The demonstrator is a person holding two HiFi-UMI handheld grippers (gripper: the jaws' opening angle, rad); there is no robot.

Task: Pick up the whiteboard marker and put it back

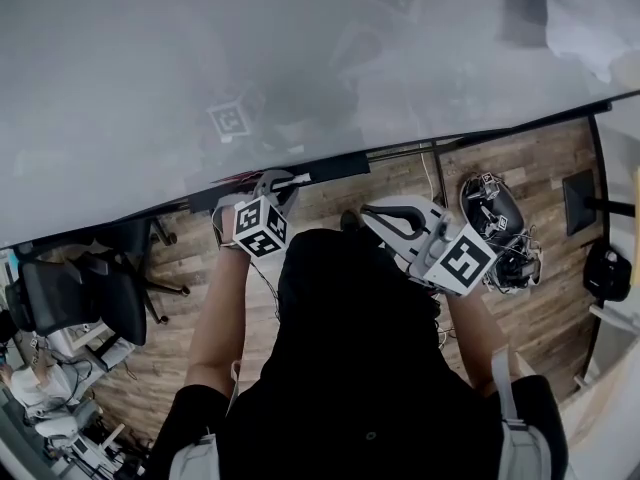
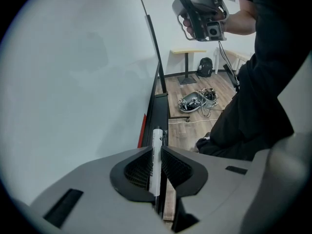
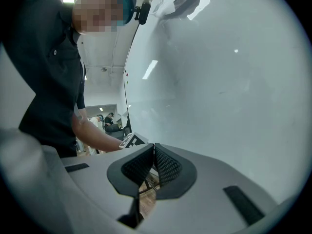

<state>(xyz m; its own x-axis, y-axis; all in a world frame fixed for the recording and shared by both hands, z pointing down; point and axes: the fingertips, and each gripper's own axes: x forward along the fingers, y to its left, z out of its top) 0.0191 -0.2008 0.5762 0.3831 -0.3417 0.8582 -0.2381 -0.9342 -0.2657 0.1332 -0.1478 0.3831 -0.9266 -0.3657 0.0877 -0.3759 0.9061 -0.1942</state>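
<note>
Your left gripper (image 2: 157,148) is clamped on the whiteboard marker (image 2: 156,162), which points along the black tray (image 2: 159,108) under the whiteboard (image 2: 73,72). Your right gripper (image 3: 154,146) is closed on nothing. Let go off the narrow ledge's line and the marker will likely roll onto the wooden floor (image 2: 195,130).

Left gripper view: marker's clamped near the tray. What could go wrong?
1. The narrow black tray ledge leaves little margin: the white whiteboard marker, clamped in the left gripper, could roll off onto the wooden floor.
2. The jaws sit close to the whiteboard; they may scrape it.
</note>
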